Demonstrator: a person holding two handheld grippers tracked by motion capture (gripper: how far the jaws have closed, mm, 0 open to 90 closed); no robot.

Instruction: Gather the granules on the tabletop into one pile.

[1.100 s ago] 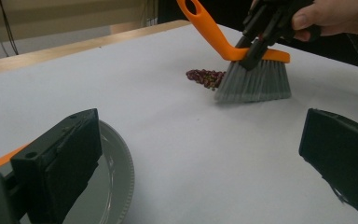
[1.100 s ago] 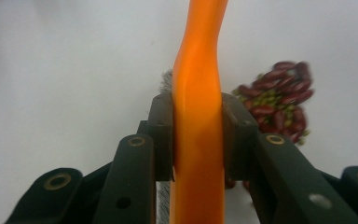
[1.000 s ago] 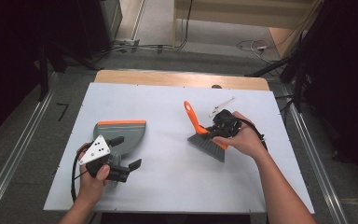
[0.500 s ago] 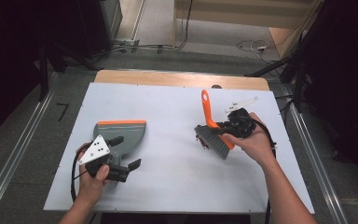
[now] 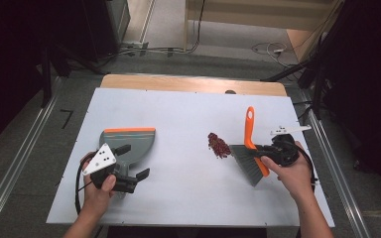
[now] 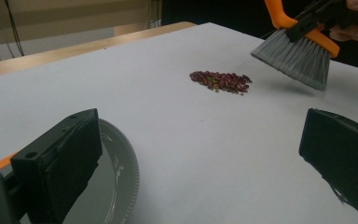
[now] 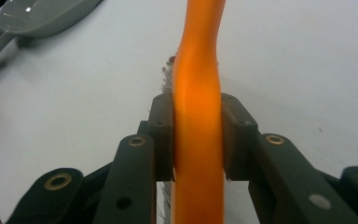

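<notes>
A small heap of dark red beans lies on the white table near its middle. Just right of the heap is a hand brush with an orange handle and grey bristles; the bristles are tilted toward the beans and held a little short of them. My right gripper is shut on the brush handle. A grey dustpan with an orange front lip lies flat at the left. My left gripper stands open over the dustpan's near side, nothing between its fingers.
A small white object lies near the table's right edge beyond the brush. A wooden strip runs along the far edge. Bare white surface separates the dustpan from the beans.
My right gripper has carried the brush to the right and turned its handle more upright, uncovering the bean heap. The left gripper and the dustpan have stayed put.
</notes>
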